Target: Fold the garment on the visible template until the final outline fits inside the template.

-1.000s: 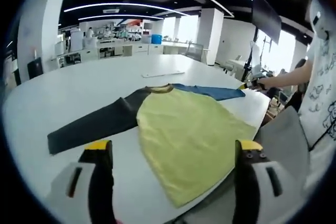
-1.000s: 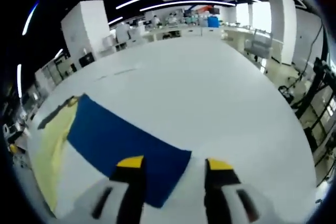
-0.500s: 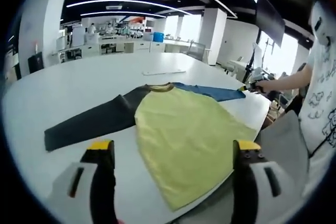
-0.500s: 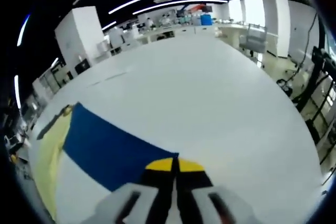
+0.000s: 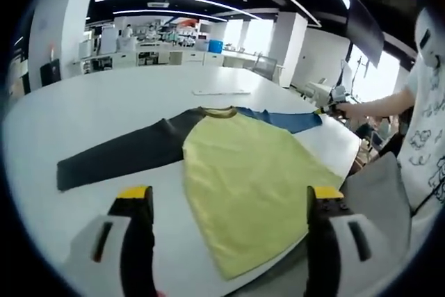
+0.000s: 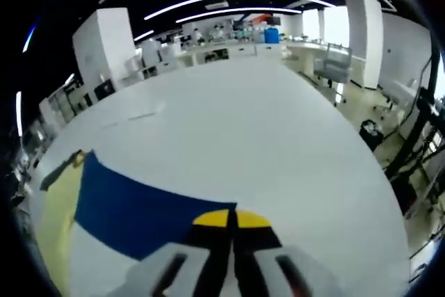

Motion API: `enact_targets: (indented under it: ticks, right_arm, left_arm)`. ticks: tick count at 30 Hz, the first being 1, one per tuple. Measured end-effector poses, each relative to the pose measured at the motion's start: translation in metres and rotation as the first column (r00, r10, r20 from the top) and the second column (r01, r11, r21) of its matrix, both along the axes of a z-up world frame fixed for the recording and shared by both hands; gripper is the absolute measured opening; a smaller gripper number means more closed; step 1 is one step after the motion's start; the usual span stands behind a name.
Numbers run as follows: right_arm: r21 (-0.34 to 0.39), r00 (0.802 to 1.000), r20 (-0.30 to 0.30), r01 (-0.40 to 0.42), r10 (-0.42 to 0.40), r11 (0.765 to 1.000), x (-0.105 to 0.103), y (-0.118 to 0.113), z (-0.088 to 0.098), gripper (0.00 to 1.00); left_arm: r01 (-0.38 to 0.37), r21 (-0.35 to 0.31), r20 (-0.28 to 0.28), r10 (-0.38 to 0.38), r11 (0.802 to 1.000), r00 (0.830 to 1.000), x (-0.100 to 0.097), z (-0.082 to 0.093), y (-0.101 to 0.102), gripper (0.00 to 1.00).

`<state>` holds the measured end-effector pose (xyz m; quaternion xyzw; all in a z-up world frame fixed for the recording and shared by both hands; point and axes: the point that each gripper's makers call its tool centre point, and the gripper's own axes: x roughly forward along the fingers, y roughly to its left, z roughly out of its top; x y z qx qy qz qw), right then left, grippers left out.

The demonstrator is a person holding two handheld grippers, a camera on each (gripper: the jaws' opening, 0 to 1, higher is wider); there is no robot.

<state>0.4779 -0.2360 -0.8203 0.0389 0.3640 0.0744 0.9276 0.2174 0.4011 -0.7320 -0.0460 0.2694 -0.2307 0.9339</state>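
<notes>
One right gripper [image 6: 231,219] clamped on blue sleeve [image 6: 139,203]; left gripper [image 5: 226,196] wide apart, empty; no legible writing.

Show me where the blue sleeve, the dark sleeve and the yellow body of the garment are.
blue sleeve [image 6: 139,210], right gripper view, middle of the sleeve.
dark sleeve [image 5: 122,154], left gripper view, middle of its length.
yellow body [image 5: 250,182], left gripper view, centre of the front panel.

Left gripper view looks across the garment [image 5: 243,165] from its hem; right gripper view sits apparently low, close over its blue sleeve [image 6: 139,206].
</notes>
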Motion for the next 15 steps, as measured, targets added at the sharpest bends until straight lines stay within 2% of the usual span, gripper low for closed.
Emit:
enact_targets:
  ticks: [9, 15]
  right_arm:
    - [0.003, 1.000, -0.027, -0.013, 0.013, 1.000, -0.013, 0.006, 0.005, 0.00]
    - [0.066, 1.000, -0.001, 0.001, -0.001, 0.998, -0.021, 0.020, 0.029, 0.00]
  left_arm:
    - [0.001, -0.020, 0.003, -0.001, 1.000, 1.000, 0.002, -0.005, -0.005, 0.88]
    - [0.017, -0.034, 0.029, -0.016, 0.999, 0.999, 0.003, -0.001, -0.005, 0.88]
